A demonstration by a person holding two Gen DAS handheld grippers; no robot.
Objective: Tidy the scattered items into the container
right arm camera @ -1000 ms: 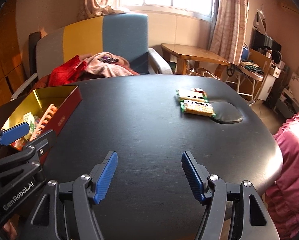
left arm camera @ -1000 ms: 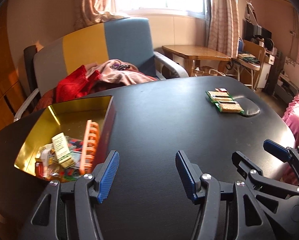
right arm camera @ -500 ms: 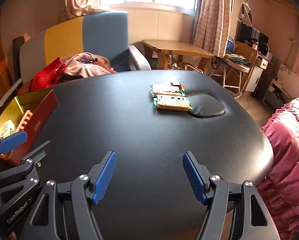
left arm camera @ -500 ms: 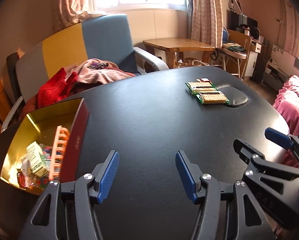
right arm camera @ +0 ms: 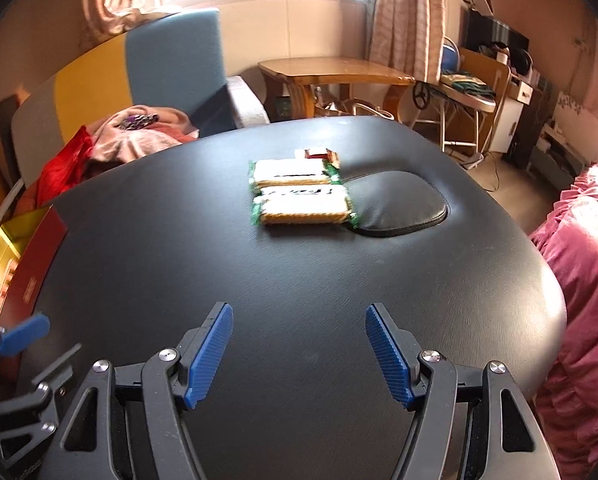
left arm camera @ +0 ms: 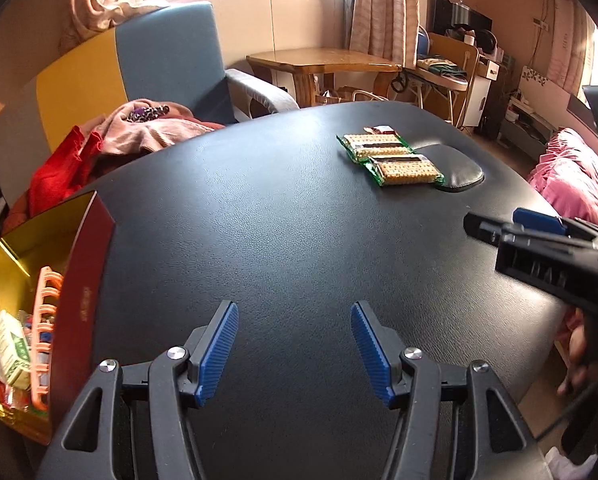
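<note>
Left wrist view: black leatherette padded table w/ fine grain and rounded edge filled the centre. At 1 o'clock lay two flat rectangular biscuit packs in clear green-edged wrap, side by side & touching, with a small red-and-white packet just behind them. An oval padded insert in the tabletop sat just beside the nearer pack. At 9 o'clock stood the red box with shiny gold lining, cut off by the frame edge; inside, a pink ribbed plastic rack, a small green-and-white carton & other bits too glare-washed to make out. Left gripper, black frame w/ ribbed blue pads, was spread fairly wide over bare table, nothing between the pads. At 3 o'clock the right gripper showed side-on & dark; spread not readable here.

Right wrist view: blurred. Same biscuit packs sat at 12 o'clock, labels unreadable, red-and-white packet behind, oval insert touching their right end. Red box was at 9 o'clock, mostly cut off. Right gripper was spread fairly wide, empty, above bare table, well apart from the packs. Left gripper poked in at 8 o'clock, partly cropped.
</note>
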